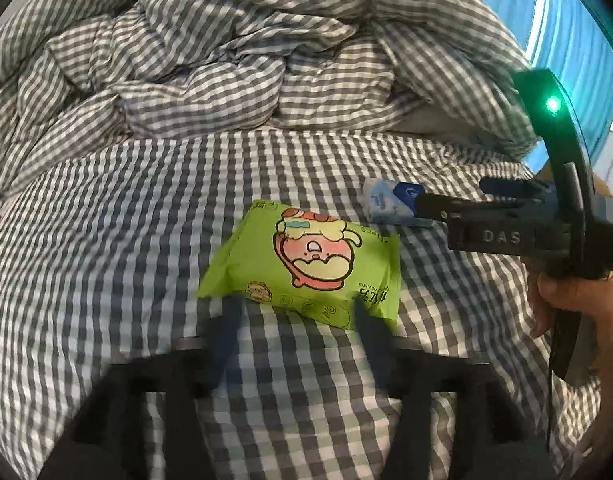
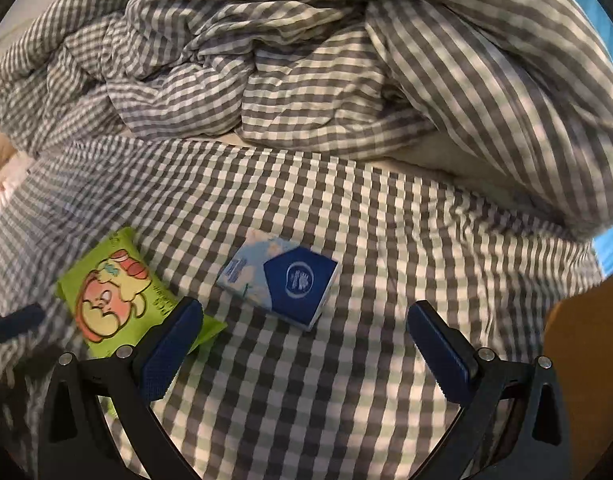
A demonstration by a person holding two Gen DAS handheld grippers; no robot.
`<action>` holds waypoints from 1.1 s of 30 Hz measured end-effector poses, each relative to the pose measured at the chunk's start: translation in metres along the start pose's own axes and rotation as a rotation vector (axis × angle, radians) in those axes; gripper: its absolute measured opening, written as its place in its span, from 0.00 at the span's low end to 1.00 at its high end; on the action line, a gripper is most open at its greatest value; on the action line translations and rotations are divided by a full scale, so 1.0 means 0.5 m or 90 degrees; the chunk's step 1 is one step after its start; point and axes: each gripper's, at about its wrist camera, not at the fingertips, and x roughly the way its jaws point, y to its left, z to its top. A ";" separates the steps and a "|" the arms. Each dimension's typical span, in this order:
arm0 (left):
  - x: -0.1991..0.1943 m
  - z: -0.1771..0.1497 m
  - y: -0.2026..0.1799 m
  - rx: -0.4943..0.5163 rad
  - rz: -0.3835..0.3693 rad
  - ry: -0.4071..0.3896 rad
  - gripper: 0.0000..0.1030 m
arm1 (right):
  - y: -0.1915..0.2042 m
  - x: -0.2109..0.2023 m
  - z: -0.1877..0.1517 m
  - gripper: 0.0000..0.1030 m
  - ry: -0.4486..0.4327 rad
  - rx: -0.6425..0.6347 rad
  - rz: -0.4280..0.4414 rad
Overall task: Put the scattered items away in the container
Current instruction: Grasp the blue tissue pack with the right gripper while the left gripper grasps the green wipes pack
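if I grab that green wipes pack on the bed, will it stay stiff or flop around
The green wipes pack looks like a soft film pouch with flat crimped ends, so it will probably bend and sag. Its glossy wrapper may be a bit slippery. It lies flat on the checked bedsheet, so it is unlikely to roll.

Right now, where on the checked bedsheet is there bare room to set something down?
Free: the flat checked sheet right of the small blue-and-white tissue pack, up to the rumpled checked duvet, and the stretch left of the green cartoon-printed wipes pack. Crowded: between the two packs, where the open right gripper and open left gripper reach in.
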 end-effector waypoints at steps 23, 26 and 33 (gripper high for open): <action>0.026 -0.013 -0.003 -0.024 -0.021 0.021 0.77 | 0.014 0.099 0.015 0.70 0.069 -0.052 0.026; 0.043 -0.010 -0.010 -0.027 -0.037 0.033 0.77 | -0.002 0.032 0.021 0.70 0.029 -0.022 0.005; 0.085 -0.003 -0.052 -0.023 -0.046 0.051 0.81 | -0.044 -0.181 0.054 0.70 -0.087 0.026 -0.018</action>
